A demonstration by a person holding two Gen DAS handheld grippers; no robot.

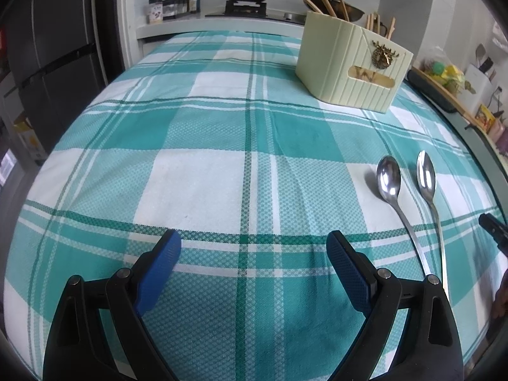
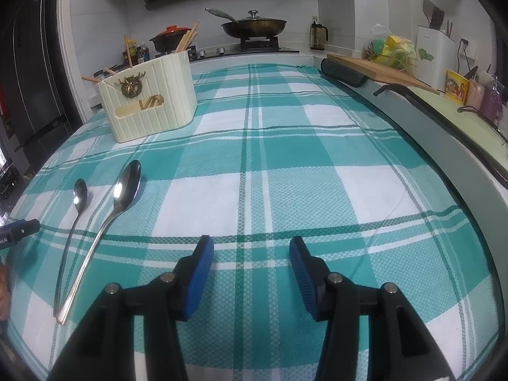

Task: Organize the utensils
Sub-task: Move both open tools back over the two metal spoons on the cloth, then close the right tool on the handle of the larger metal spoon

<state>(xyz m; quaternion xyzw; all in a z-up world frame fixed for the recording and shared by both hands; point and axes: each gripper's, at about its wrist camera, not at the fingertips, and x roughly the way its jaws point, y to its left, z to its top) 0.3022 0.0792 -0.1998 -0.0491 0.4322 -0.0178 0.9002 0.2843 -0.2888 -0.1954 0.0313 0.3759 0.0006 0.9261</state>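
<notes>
Waiting over the bench, both claws gape empty: left claw, right claw. Likely next: grasp a spoon at two o'clock of the left claw, for the holder.

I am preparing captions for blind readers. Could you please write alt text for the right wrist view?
Two shiny metal spoons lie side by side, bowls up, on a teal and white checked tablecloth, left of the open, empty blue-padded right gripper. Behind them stands a cream ribbed utensil holder with wooden chopsticks inside.
</notes>
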